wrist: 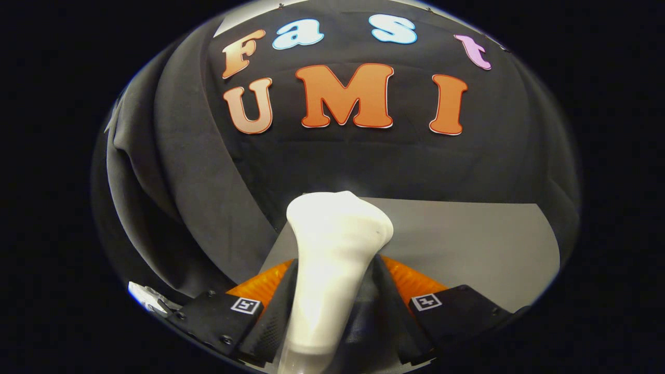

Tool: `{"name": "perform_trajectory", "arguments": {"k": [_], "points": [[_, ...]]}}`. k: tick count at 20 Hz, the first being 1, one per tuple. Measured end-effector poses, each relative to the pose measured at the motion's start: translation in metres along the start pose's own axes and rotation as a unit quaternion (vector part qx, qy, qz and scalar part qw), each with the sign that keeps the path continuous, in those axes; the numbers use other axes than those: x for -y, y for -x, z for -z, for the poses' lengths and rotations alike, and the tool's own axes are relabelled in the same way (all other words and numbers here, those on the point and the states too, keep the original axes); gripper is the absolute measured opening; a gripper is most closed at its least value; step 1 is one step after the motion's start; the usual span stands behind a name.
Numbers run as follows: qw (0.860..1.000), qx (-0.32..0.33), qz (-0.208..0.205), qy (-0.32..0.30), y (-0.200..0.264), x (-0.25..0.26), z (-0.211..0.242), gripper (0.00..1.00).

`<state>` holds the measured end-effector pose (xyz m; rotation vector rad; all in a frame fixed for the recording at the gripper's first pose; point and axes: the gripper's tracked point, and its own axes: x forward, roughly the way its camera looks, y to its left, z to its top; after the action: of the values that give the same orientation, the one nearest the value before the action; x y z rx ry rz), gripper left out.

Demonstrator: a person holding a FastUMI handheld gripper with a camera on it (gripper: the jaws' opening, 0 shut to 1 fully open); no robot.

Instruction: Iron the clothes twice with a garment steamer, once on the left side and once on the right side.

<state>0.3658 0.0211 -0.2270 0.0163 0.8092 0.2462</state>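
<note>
A white garment steamer (332,244) stands upright between my fingers, its neck narrow low down and its head flaring wider above them. My gripper (332,275) is shut on the steamer's neck, with the left finger (278,301) and right finger (389,291) pressing on either side. A dark grey cloth (176,171) hangs in folds to the left, beyond the fingers; I cannot tell whether it is the garment or part of the wall drape.
A flat grey surface (467,244) lies just beyond the steamer head and to the right of it. The black booth wall (363,161) rises behind it. A small shiny object (148,298) sits low by the left finger.
</note>
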Motion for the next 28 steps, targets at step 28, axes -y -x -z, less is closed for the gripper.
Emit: {"name": "perform_trajectory", "arguments": {"k": [28], "points": [[0.968, 0.245, 0.046, 0.021, 0.147, -0.007, -0.027, 0.66]]}}
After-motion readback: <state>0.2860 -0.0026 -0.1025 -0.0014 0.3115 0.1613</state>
